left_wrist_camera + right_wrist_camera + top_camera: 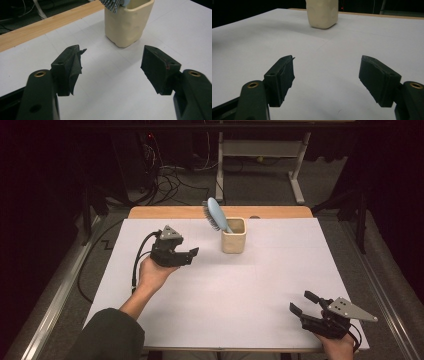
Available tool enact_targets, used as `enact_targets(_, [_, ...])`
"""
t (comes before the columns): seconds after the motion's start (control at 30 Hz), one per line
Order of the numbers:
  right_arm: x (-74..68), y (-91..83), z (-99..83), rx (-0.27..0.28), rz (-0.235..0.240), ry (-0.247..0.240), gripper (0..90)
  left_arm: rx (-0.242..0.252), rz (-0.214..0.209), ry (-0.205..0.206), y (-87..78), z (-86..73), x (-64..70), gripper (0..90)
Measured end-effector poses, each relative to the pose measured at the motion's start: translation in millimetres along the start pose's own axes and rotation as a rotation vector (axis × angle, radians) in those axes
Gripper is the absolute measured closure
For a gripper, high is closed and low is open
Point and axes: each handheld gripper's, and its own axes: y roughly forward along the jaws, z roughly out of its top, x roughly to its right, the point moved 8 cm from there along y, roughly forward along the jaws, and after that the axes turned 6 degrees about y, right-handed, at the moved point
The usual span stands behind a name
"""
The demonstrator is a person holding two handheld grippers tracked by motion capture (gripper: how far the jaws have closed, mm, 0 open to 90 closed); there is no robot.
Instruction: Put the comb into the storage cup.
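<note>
We see a white-topped counter [225, 290] with a light wooden strip along its far edge spanning the middle of the high view, dark floor and loose cables beyond it at the top of the frame.

Left of centre, a hand holds the black left gripper [189, 255] above the counter, its tips aimed toward the right side of the frame, at the cup. In the left gripper view its jaws stand wide apart with nothing between them; the pad lining on the left-side jaw is peeling.

At the lower right corner, another hand holds the black right gripper [304, 302] low over the counter's near edge, tips pointing up-left. Its jaws are likewise spread wide and empty in the right gripper view.

Just above centre stands a cream, squarish, soft-walled cup [233, 236], upright, near the wooden strip. It sits top centre in both gripper views, close ahead of the left gripper, well apart from the right.

A pale blue plastic hairbrush [216, 213] stands handle-down in the cup, head leaning up-left, dark bristles facing left.
</note>
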Motion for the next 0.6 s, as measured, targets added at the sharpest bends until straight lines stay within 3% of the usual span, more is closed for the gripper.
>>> enact_targets(0.6, [1.0,-1.0,0.7,0.004,-0.006,-0.001,28.8,0.043,0.002,-0.004,-22.0,-12.5,0.3,33.5])
